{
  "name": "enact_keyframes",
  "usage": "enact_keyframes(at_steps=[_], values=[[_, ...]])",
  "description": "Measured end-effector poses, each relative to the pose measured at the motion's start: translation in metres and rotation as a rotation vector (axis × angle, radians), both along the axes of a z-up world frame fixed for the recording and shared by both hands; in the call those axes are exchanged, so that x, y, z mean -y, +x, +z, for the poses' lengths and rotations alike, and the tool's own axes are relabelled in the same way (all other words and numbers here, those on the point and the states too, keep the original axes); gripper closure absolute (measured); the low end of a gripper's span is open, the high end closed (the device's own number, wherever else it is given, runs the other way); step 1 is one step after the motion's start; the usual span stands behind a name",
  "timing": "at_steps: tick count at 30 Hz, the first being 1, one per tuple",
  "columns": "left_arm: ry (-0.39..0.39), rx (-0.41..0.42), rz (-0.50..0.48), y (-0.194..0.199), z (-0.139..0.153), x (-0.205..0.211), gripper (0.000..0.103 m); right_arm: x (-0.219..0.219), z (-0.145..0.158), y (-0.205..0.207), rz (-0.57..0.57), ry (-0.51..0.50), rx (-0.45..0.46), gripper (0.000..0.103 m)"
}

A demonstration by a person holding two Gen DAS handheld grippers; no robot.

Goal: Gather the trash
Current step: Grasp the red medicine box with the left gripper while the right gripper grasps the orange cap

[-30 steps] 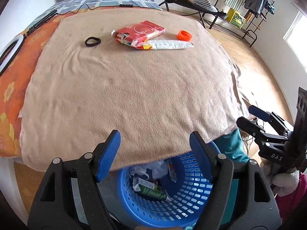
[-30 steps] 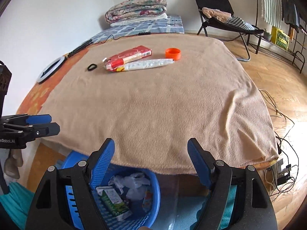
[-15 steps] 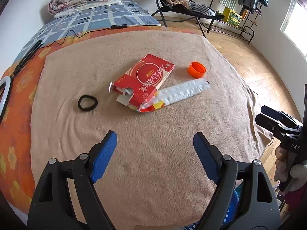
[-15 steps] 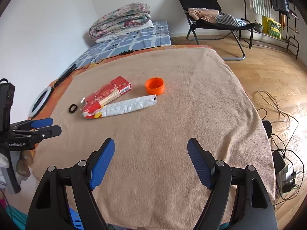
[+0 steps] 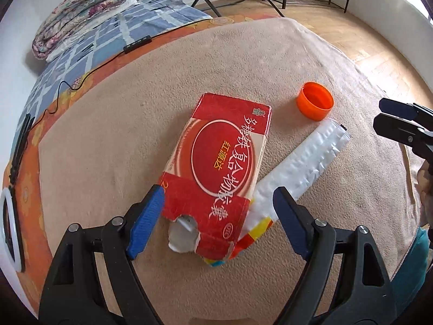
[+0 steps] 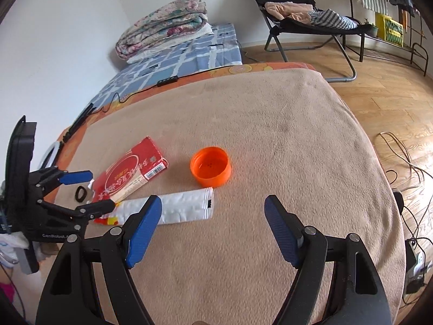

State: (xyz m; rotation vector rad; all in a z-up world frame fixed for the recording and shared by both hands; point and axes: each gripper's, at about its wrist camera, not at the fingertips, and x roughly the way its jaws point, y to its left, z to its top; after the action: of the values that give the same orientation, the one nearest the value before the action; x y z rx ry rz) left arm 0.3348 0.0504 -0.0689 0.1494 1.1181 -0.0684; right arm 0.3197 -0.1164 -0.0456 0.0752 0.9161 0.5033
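Observation:
A torn red carton (image 5: 216,168) lies on the beige blanket (image 5: 113,140), partly on top of a long white wrapper (image 5: 300,168). An orange cap (image 5: 314,104) sits open side up just beyond them. My left gripper (image 5: 216,201) is open and low, and the carton's torn near end lies between its blue pads. My right gripper (image 6: 213,208) is open and empty. Its left pad hangs above the white wrapper (image 6: 178,210), and the orange cap (image 6: 210,169) is straight ahead. From that side the left gripper (image 6: 92,191) straddles the red carton (image 6: 130,173).
A black hair tie (image 6: 81,193) lies left of the carton. A folded quilt (image 6: 162,27) sits at the far end of the bed, and a cable with a black inline control (image 6: 167,79) runs across it. A folding chair (image 6: 303,19) and floor cables (image 6: 400,149) are at right.
Both grippers moved forward from above the blue basket, across the blanket, to the trash. The basket has left both views. The left gripper now brackets the carton.

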Motion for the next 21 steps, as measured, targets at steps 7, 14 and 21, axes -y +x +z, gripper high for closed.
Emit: enact_keyframes(at_steps=[7, 14, 21], values=[[0.004, -0.019, -0.011, 0.026, -0.015, -0.006, 0.014, -0.015, -0.018, 0.026, 0.01, -0.007, -0.034, 0.025], [-0.057, -0.026, 0.021, 0.039, -0.023, -0.016, 0.01, -0.035, -0.028, 0.038, 0.041, -0.057, -0.037, 0.025], [-0.161, -0.018, 0.092, 0.045, -0.028, -0.032, 0.01, -0.048, -0.037, 0.05, 0.044, -0.118, -0.034, 0.025]])
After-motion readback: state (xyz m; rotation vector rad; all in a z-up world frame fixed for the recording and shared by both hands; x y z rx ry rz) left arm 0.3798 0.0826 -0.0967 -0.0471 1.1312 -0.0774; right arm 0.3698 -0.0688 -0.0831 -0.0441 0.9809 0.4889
